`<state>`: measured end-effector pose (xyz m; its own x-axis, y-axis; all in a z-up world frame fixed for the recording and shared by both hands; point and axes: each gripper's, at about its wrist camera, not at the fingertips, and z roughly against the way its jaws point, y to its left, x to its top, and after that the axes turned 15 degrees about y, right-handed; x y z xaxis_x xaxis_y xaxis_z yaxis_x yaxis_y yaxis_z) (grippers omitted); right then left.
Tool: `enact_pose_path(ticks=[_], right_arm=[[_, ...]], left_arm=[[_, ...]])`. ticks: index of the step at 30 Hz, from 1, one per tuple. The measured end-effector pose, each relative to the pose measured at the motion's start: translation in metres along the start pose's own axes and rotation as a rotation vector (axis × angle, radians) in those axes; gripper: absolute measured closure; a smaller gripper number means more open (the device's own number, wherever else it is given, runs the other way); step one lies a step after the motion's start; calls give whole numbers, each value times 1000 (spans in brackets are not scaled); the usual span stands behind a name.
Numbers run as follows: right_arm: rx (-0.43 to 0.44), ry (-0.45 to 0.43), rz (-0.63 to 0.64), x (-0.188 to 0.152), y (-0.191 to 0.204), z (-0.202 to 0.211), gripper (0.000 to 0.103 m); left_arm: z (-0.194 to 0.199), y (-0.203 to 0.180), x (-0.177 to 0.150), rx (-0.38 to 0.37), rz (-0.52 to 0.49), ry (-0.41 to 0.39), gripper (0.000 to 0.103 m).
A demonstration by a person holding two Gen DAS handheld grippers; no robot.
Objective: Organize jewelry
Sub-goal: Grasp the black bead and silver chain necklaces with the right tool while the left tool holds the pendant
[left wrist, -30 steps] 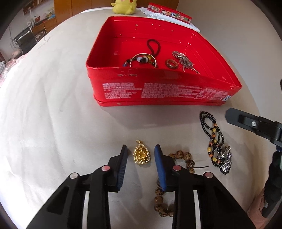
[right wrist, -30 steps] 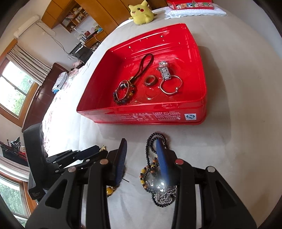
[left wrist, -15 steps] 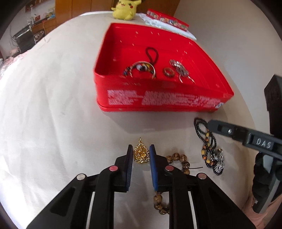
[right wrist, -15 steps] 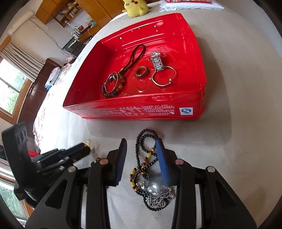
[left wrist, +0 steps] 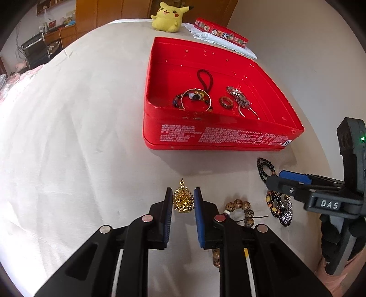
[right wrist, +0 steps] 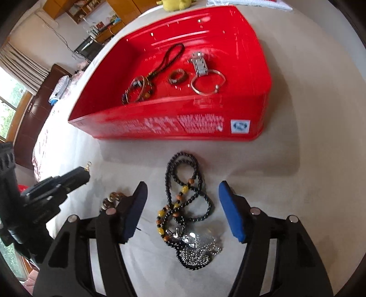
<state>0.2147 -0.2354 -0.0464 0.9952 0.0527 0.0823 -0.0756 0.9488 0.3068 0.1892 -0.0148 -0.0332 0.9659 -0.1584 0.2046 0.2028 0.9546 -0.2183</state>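
Observation:
A gold pendant (left wrist: 183, 200) lies on the white cloth, squeezed between the blue pads of my left gripper (left wrist: 183, 196), which is shut on it. A brown bead bracelet (left wrist: 242, 209) lies just right of it. My right gripper (right wrist: 183, 194) is wide open, straddling a black bead necklace (right wrist: 183, 201) with a silver pendant (right wrist: 201, 242). The red tin box (left wrist: 219, 137) ahead holds a corded bangle (left wrist: 196, 98), a ring (left wrist: 226, 102) and silver bracelets (left wrist: 240, 100). The box (right wrist: 173, 123) also shows in the right wrist view.
A yellow plush toy (left wrist: 168, 16) and a flat red box (left wrist: 220, 33) on a white cloth sit behind the tin. The bed edge falls away at left toward furniture and a window (right wrist: 9, 107).
My left gripper closed around the gold pendant and now grips it. My right gripper moved forward over the black necklace and opened much wider.

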Motion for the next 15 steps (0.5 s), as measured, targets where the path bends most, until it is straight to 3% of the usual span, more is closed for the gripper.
enact_pose_path(ticks=[5,8,10,15], right_arm=[[-28,-1,50,-8,12,-5,39],[-53,-15,93,-12,20,-8,58],[-106,-41,107,-15,23,-9,79],[-103,-65,114,-15,18,-9,96]], left_arm=[[-5,-1,2,-1,0,7,85],[-7,0,4,0,4,13,85],[-9,0,5,0,4,18,85],[-12,0,6,-4,1,22,85]])
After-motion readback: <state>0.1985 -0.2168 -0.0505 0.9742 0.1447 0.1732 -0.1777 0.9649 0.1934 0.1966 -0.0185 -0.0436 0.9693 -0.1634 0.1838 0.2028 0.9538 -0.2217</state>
